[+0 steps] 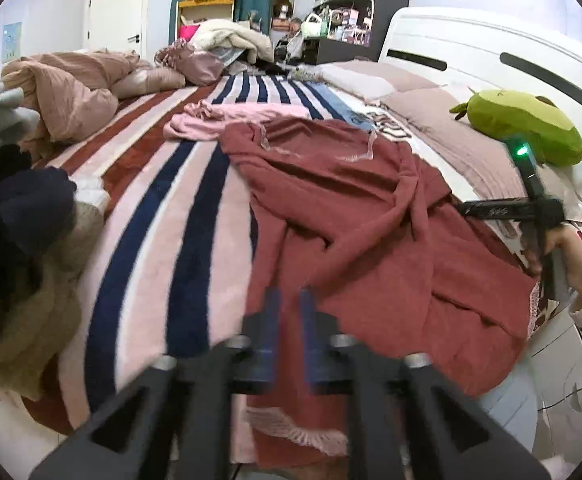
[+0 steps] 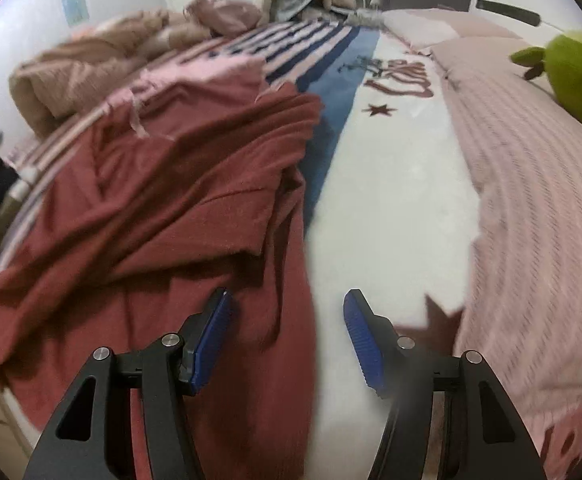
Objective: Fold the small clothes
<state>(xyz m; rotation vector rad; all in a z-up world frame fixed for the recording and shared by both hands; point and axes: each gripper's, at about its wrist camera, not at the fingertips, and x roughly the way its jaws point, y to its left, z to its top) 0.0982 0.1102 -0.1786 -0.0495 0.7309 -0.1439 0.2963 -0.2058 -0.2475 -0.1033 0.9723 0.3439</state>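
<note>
The red garment (image 1: 351,216) lies rumpled and spread on the striped blanket (image 1: 163,216) over the bed, with no fold made yet. The left gripper (image 1: 291,300) hovers over its near hem, jaws narrowly apart and empty; the right gripper (image 2: 287,320) stands wide apart at its right edge, gripping nothing.
</note>
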